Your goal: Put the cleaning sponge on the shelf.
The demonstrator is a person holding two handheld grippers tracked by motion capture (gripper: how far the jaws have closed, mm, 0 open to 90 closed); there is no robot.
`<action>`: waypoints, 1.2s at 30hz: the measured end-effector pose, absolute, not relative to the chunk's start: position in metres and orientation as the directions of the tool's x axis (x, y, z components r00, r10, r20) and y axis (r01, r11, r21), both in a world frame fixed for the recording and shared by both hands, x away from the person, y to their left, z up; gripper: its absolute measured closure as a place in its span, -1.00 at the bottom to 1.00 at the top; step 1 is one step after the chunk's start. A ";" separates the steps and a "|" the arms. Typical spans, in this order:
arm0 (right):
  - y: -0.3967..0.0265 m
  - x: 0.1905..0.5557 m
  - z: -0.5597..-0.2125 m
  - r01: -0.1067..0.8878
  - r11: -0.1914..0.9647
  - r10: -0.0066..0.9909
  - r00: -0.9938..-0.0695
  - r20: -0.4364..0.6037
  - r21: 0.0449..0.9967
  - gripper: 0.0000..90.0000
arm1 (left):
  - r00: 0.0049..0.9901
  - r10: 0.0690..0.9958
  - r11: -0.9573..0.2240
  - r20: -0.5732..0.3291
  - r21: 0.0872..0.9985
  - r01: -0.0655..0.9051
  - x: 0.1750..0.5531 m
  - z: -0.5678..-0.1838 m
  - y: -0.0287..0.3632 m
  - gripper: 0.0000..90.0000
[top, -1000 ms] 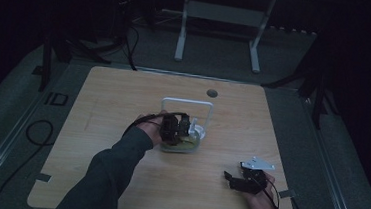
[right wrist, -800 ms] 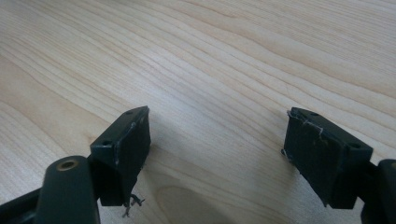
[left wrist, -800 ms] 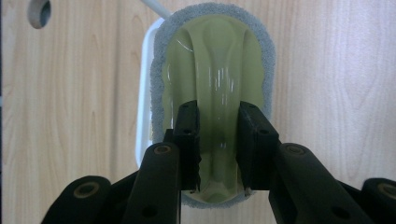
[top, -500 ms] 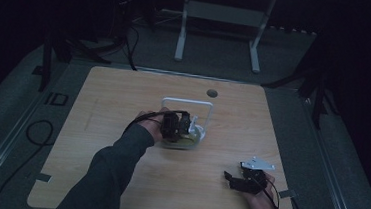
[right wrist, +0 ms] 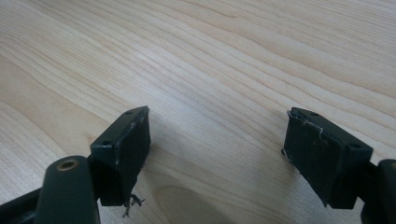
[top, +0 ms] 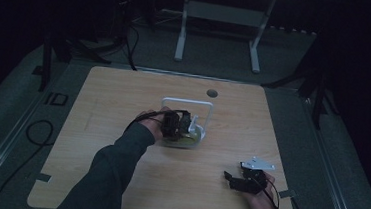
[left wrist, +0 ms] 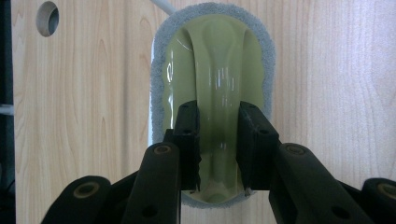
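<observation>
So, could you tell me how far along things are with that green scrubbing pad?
Done: the left gripper has its jaws on either side of the green pad's handle, apparently gripping it. In hand: the pad sits flat on the table, not yet lifted. Left: any moving or wiping. The right gripper rests open near the table's edge.

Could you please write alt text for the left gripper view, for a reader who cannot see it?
The left gripper has its two black jaws closed on the raised handle of an olive-green scrubbing pad edged with grey felt. The pad lies on a light wooden table, with a round cable hole at upper left.
</observation>
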State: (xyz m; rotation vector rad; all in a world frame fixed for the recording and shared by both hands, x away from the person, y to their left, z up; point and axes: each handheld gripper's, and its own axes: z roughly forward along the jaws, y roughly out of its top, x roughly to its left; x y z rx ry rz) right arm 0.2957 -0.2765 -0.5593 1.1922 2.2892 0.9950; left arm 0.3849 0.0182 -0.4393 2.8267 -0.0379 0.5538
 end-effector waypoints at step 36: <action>-0.277 0.296 -0.559 0.553 0.395 0.817 -0.576 -0.006 0.733 -0.51 | 0.897 -0.014 -0.971 0.442 0.209 -0.118 0.393 -0.438 0.009 0.59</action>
